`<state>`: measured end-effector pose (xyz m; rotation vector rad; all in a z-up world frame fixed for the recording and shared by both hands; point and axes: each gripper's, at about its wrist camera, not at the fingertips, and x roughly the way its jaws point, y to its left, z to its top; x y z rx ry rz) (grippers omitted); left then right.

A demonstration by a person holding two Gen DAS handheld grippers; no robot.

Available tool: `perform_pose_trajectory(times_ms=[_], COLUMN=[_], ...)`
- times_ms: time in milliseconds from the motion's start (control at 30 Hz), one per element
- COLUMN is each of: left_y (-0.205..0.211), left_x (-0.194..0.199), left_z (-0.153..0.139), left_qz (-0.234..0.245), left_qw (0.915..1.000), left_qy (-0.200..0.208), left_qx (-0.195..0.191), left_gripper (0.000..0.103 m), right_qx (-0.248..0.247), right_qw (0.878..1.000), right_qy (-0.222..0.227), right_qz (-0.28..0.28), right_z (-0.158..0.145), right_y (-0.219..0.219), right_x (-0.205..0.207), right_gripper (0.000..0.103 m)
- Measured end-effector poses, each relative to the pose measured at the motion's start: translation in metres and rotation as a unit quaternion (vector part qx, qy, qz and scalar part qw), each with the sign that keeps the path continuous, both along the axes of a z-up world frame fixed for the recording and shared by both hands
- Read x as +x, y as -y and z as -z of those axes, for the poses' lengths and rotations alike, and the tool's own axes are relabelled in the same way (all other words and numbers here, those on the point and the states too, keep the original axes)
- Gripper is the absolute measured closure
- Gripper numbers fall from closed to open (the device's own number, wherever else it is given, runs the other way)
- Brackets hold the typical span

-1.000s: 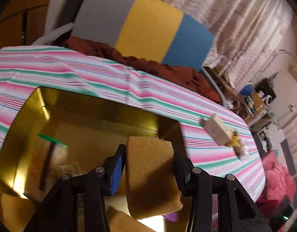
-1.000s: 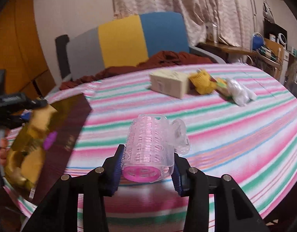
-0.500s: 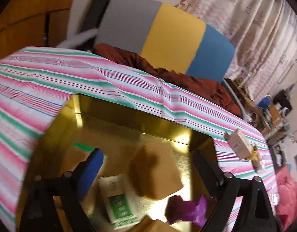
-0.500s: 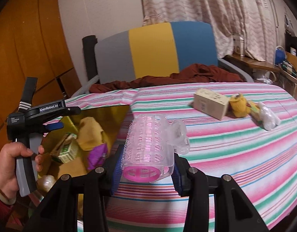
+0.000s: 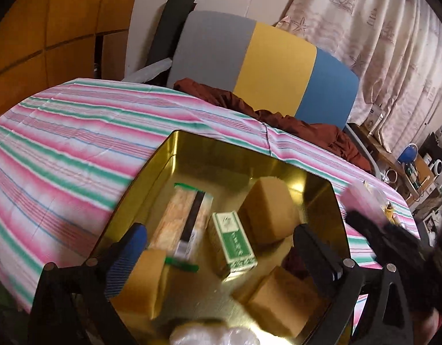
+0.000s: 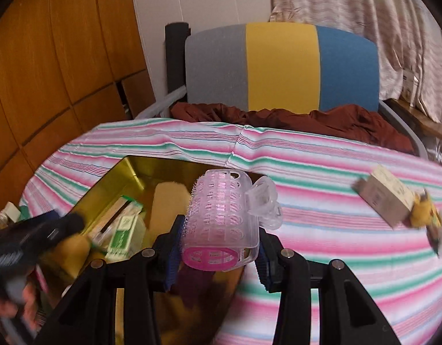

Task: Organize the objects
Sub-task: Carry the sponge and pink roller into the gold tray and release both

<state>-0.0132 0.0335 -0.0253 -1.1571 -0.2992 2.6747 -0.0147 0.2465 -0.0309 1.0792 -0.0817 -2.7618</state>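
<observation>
A gold tray lies on the striped tablecloth and also shows in the right wrist view. In it lie a tan sponge, a green-and-white box, a long wrapped packet and other tan blocks. My left gripper is open and empty above the tray. My right gripper is shut on a pink hair roller with a clear clip, held over the tray's right side.
A cream box, a yellow thing and a clear wrapper lie on the tablecloth to the right. A grey, yellow and blue chair with a dark red cloth stands behind the table.
My left gripper opened and dropped the tan sponge into the tray, then drew back. My right gripper carried the hair roller left, from over the cloth to over the tray.
</observation>
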Motion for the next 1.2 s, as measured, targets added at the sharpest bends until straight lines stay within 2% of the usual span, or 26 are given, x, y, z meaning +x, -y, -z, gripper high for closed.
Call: perform_pose_trajectory(times_ms=[133,267,367,767,1033,1200], left_y=[0.002,0.002,0.003,-0.016,-0.043,-0.067], left_x=[0.008,0.013,0.014,0.023,0.038,0.049], left_z=[0.001,0.005,0.008,0.002,-0.004,-0.007], left_qz=[0.006,0.011,0.011,0.028,0.067,0.105], left_qw=[1.0000,0.9999,0.9998,0.9995,0.9977,0.9945], left_qy=[0.001,0.007,0.013,0.007,0.001,0.002], left_qx=[0.000,0.000,0.008,0.008,0.005,0.007], left_gripper=[0.000,0.000,0.000,0.000,0.000,0.000], right_qx=[0.021,0.020,-0.001,-0.051,-0.081,-0.093], right_qw=[0.999,0.998,0.998,0.996,0.991,0.986], right_qy=[0.033,0.053,0.054,-0.008,-0.002,0.014], right_qz=[0.007,0.016,0.023,0.066,0.104,0.140], right_z=[0.013,0.024,0.023,-0.002,0.006,0.022], right_y=[0.008,0.004,-0.002,-0.034,-0.068,-0.098], right_x=[-0.032,-0.048,-0.047,0.001,0.028,0.043], right_gripper=[0.059,0.059,0.059,0.058,0.058,0.058])
